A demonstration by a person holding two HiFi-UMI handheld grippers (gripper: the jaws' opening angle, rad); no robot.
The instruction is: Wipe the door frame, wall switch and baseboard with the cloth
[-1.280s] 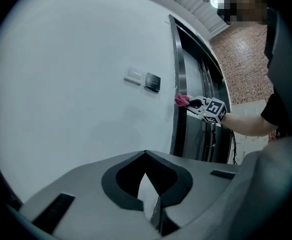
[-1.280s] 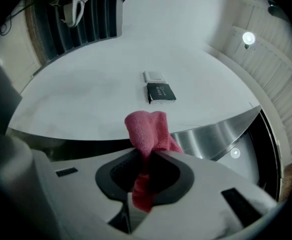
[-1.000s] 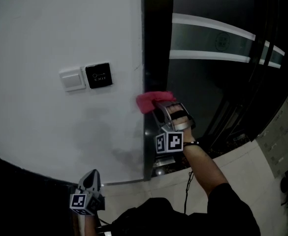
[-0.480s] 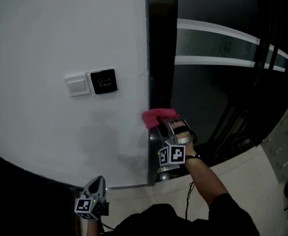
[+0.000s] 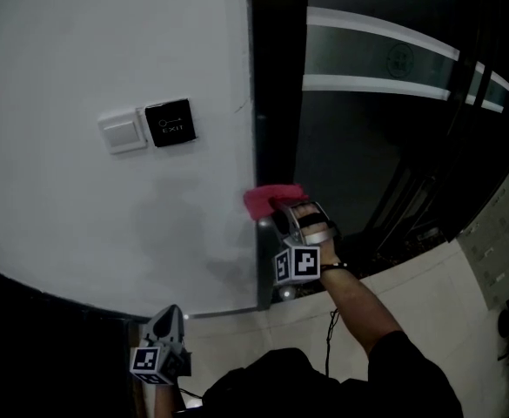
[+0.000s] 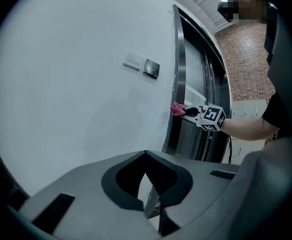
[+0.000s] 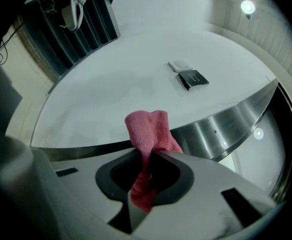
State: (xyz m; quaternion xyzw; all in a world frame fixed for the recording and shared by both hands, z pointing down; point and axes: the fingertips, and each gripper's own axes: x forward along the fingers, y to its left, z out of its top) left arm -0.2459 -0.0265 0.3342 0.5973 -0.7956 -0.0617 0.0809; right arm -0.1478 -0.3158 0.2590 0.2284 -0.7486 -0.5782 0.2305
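Metal door frame (image 5: 276,103) looks mid-wipe: the right gripper (image 5: 277,211) pinches the pink cloth (image 5: 263,200), bunched just past its fingertips against the frame. The left gripper (image 5: 165,319) hangs pressed shut, empty. The wall switch (image 5: 122,132), up-left of the right fingers, and the baseboard likely remain.

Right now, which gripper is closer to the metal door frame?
Right. The right gripper holds the pink cloth right at the door frame edge; the left gripper hangs lower, off to the frame's left, well clear of it.
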